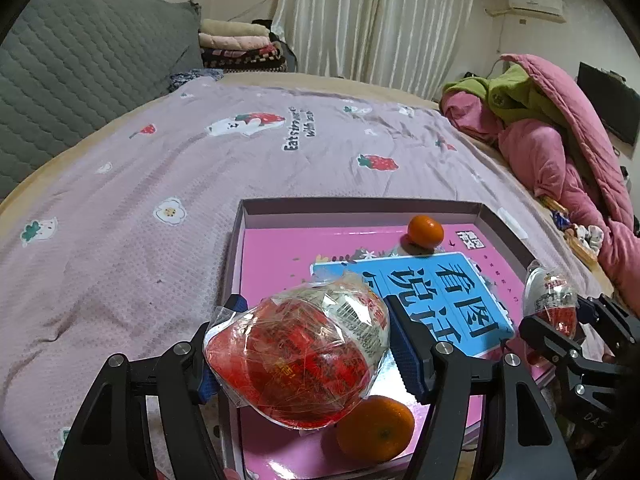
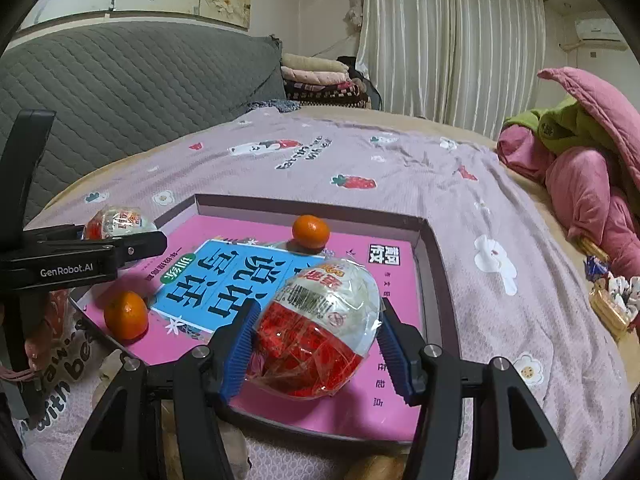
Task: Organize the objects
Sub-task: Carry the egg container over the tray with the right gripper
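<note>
A shallow box tray (image 1: 360,205) (image 2: 304,204) with a pink floor lies on the bed. In it are a blue book (image 1: 440,292) (image 2: 224,280) and two oranges, one at the far wall (image 1: 425,231) (image 2: 311,232) and one near the front (image 1: 375,428) (image 2: 126,314). My left gripper (image 1: 316,312) (image 2: 120,236) is shut on a red-and-white wrapped egg (image 1: 296,356) (image 2: 120,220) above the tray's left front corner. My right gripper (image 2: 319,308) (image 1: 560,320) is shut on a second wrapped egg (image 2: 320,328) (image 1: 550,292) above the tray's front right part.
The lilac strawberry-print sheet (image 1: 160,160) covers the bed around the tray. A grey quilted headboard (image 2: 120,92) stands at the left, and folded blankets (image 1: 240,46) are stacked behind. A pink and green quilt pile (image 1: 560,140) and loose snack packets (image 2: 608,300) lie along the right edge.
</note>
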`<state>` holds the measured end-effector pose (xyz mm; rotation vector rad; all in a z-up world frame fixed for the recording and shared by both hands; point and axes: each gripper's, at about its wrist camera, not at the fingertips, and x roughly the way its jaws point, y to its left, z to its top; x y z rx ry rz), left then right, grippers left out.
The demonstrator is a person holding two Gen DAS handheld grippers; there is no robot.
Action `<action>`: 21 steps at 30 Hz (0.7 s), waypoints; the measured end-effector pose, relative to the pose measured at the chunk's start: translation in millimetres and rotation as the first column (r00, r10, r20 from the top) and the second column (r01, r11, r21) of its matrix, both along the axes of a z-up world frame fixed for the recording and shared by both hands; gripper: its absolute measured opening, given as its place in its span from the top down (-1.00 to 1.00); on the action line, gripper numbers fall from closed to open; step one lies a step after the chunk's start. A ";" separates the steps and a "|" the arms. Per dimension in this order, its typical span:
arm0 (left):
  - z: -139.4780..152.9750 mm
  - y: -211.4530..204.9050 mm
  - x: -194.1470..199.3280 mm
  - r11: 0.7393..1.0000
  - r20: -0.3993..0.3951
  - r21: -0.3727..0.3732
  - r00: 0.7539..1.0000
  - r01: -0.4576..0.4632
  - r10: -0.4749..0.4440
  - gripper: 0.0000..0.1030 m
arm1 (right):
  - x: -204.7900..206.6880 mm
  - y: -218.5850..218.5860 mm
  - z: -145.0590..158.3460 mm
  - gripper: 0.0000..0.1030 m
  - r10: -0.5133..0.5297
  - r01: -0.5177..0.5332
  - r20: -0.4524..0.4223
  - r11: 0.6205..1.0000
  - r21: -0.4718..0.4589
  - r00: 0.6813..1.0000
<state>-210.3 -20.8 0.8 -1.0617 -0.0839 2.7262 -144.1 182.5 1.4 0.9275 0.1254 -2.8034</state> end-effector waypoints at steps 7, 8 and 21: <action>-8.2 0.9 -8.2 1.000 0.042 0.012 0.999 0.003 -0.004 -0.37 | -2.7 1.3 -3.9 -0.12 -0.007 0.007 0.023 1.000 -0.005 1.000; -9.1 0.8 -9.4 1.000 0.047 0.014 0.999 0.002 -0.003 -0.37 | -3.6 0.9 -4.5 -0.12 -0.006 0.006 0.026 1.000 -0.003 1.000; -17.9 6.9 -13.1 0.999 0.090 0.015 0.995 0.029 -0.030 -0.37 | -5.2 2.1 -10.4 -0.13 -0.021 0.021 0.065 1.000 -0.001 0.998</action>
